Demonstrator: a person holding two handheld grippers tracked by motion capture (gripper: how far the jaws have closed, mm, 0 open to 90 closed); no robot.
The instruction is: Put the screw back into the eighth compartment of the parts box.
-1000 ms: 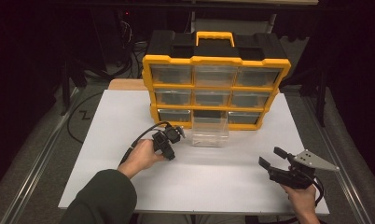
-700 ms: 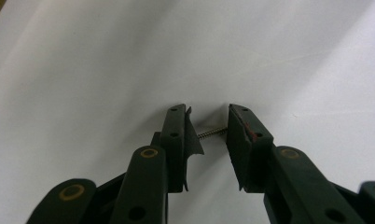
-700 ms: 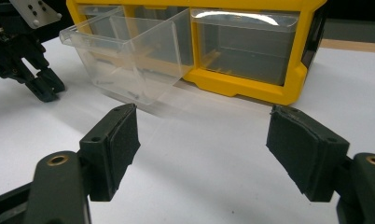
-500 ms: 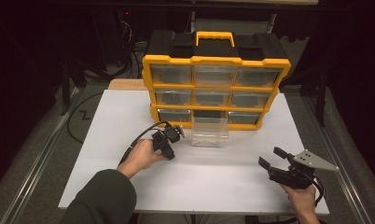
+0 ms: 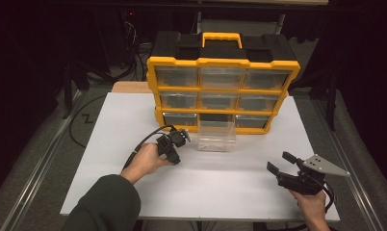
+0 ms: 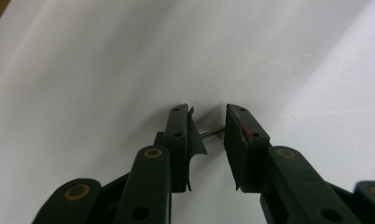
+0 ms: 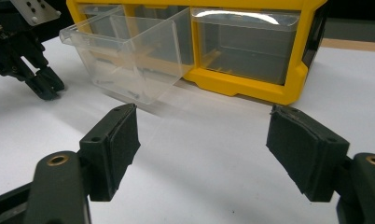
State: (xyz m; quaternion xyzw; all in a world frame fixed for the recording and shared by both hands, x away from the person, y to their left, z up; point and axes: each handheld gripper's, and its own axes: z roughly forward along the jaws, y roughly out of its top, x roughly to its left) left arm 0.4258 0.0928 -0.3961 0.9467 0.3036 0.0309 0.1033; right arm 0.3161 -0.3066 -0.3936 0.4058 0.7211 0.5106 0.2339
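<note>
screw [image 6: 212, 133]: threaded metal | drawer [image 5: 215, 136]: clear glossy plastic | table [image 5: 109, 144]: matt white

Bare tabletop [image 5: 220, 185] lies open between both hands, while the pulled-out clear drawer [image 5: 216, 136] (apparently jutting from the yellow organizer [image 5: 223, 94]) blocks the way behind.

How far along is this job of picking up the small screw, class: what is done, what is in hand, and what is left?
Done: the clear drawer is pulled out of the yellow organizer. In hand: the left gripper is down at the white table with the small screw between its jaws, which have just been closing. Left: probably lifting it and dropping it into the drawer. The right gripper waits open.
</note>
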